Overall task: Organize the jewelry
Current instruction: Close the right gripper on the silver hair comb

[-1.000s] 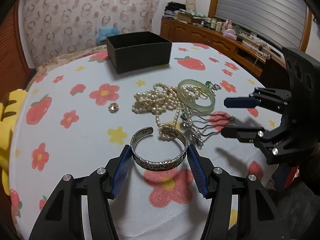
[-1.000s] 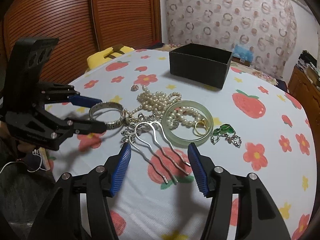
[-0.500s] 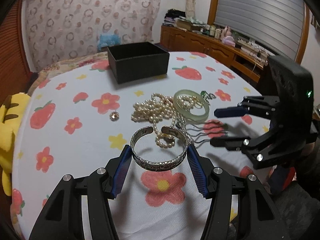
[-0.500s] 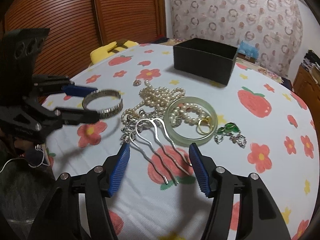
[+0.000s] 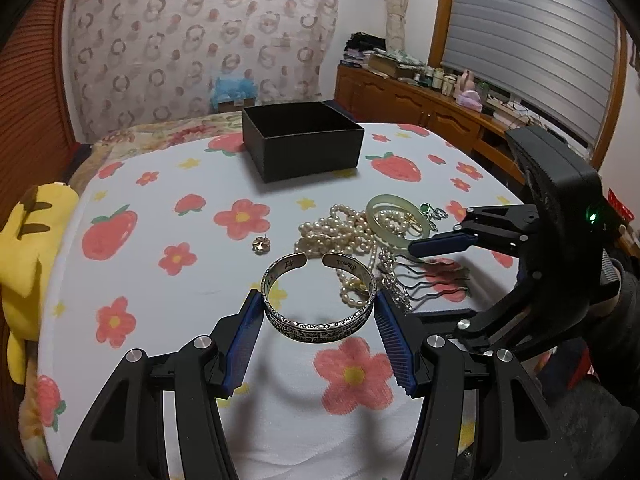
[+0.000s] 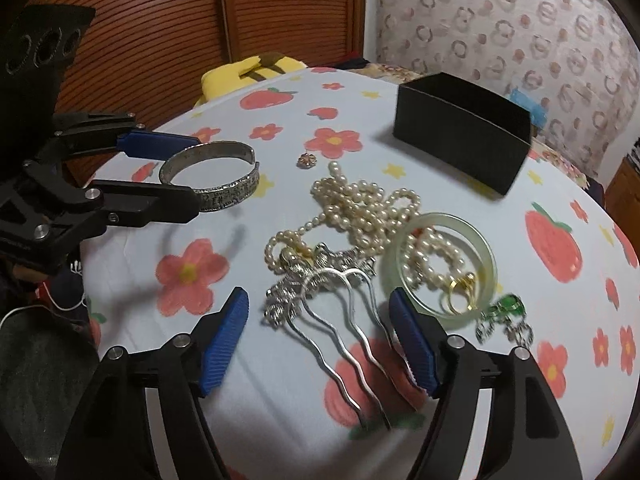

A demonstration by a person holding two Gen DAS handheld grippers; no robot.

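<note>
Closest to the left camera, the left gripper (image 5: 318,312) is clamped, about half open, on a silver cuff bracelet (image 5: 319,298), held clear above the floral tablecloth (image 5: 160,300); its shadow falls on the cloth below. The step in hand looks like carrying this cuff to the black box (image 5: 302,144), which stands open well beyond the jewelry pile. Next, the cuff needs lifting over the box's near wall, then releasing. Beside the cuff, the right gripper (image 6: 318,334) has just been widening its jaws; they straddle a silver hair comb (image 6: 340,312) without pressing it. Beyond lie a pearl necklace (image 6: 360,208) and a jade bangle (image 6: 444,268).
</note>
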